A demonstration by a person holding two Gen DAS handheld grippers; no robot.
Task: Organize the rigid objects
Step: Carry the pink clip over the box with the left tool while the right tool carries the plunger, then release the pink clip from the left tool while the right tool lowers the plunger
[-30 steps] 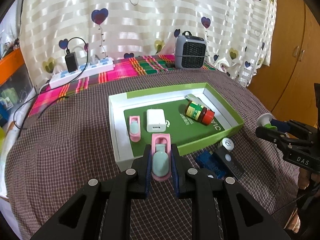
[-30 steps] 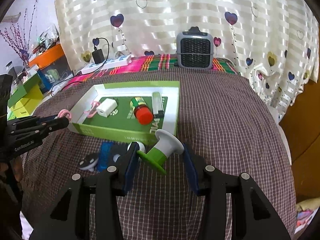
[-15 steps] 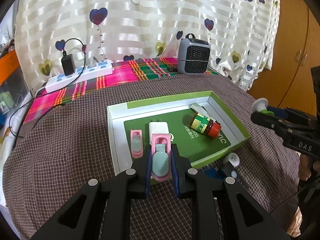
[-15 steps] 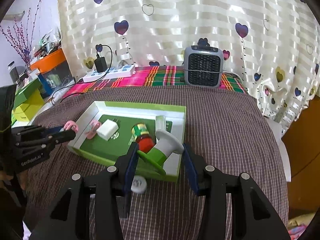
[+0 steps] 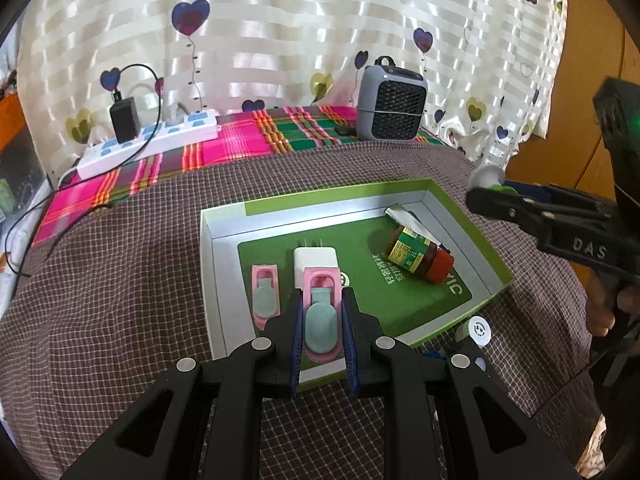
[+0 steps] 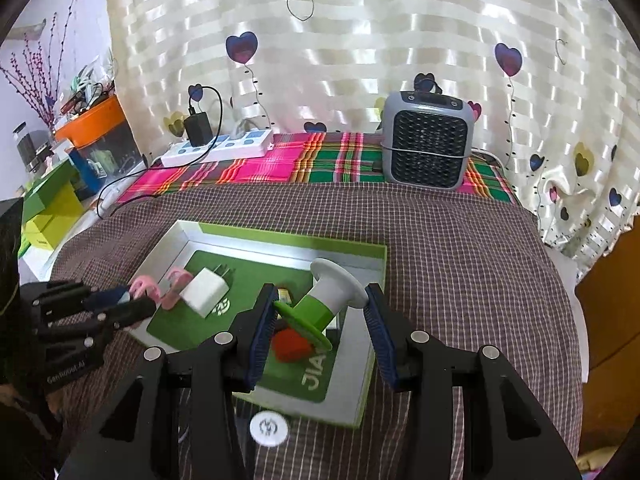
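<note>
A green and white box tray point(image 5: 472, 216) lies on the checked cloth; it also shows in the right wrist view point(image 6: 360, 392). In it lie a pink clip point(image 5: 264, 296), a white charger point(image 5: 314, 260), a brown jar with a red cap point(image 5: 420, 256) and a small tube point(image 5: 404, 216). My left gripper point(image 5: 320, 332) is shut on a second pink clip point(image 5: 320, 316) over the tray's near edge. My right gripper point(image 6: 320, 320) is shut on a green and white spool point(image 6: 320, 304) above the tray's right side, over the jar's red cap point(image 6: 290, 344).
A grey fan heater point(image 5: 390, 104) and a white power strip point(image 5: 152, 144) with a black adapter stand at the back. A white round disc point(image 6: 269, 426) lies on the cloth by the tray's near edge. Curtain behind, wooden cabinet at right.
Both grippers have moved forward over the tray with their objects still held. The blue and black items on the cloth have dropped out of sight beneath the grippers.
</note>
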